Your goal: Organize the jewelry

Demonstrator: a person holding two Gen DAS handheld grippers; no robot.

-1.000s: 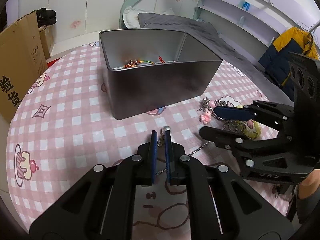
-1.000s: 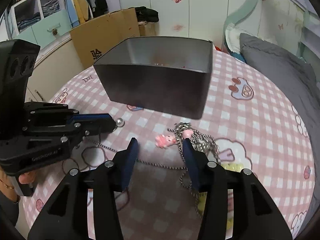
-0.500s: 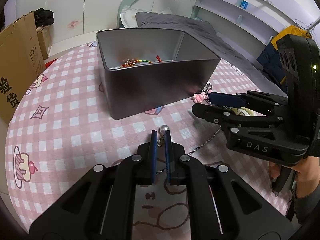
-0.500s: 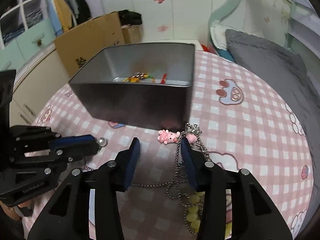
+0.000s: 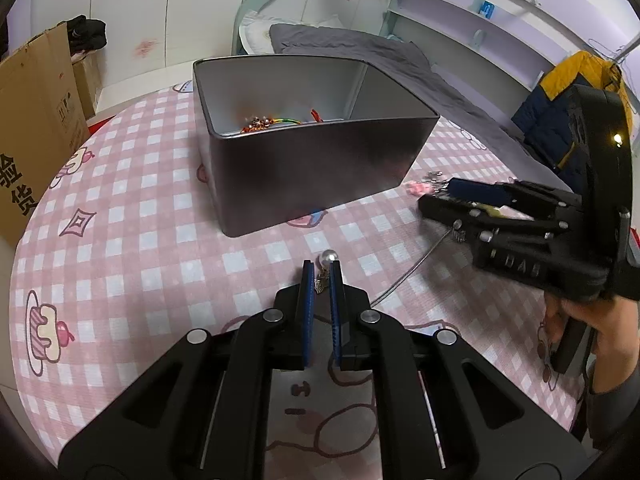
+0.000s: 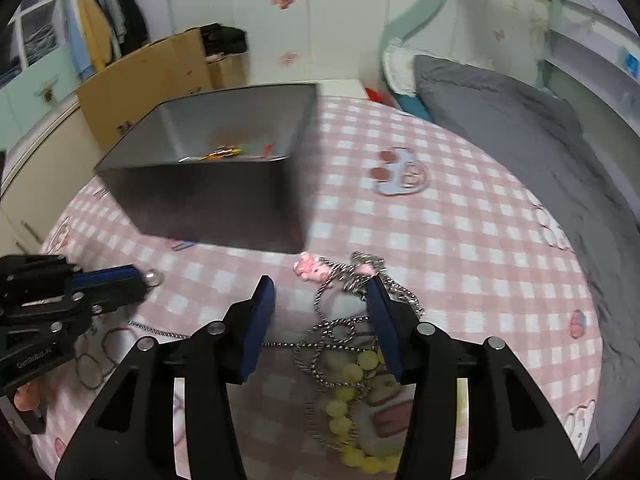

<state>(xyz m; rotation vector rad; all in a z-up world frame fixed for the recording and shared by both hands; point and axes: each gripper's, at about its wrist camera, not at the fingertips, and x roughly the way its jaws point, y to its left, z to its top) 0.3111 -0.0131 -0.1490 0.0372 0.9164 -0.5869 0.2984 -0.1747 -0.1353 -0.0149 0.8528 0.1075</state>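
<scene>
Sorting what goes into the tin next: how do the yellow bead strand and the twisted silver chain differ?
The yellow bead strand is made of round, pale, matte beads; the twisted silver chain is thin, shiny metal rope. The strand lies nearer the camera, the chain farther out, carrying pink charms. Both lie tangled together on the checked cloth, outside the tin.

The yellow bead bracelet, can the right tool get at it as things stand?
Probably yes. The right tool is open, and the bracelet lies on the tablecloth just beneath and behind its tips. A silver chain lies across it, so a grab may catch the chain too.
</scene>
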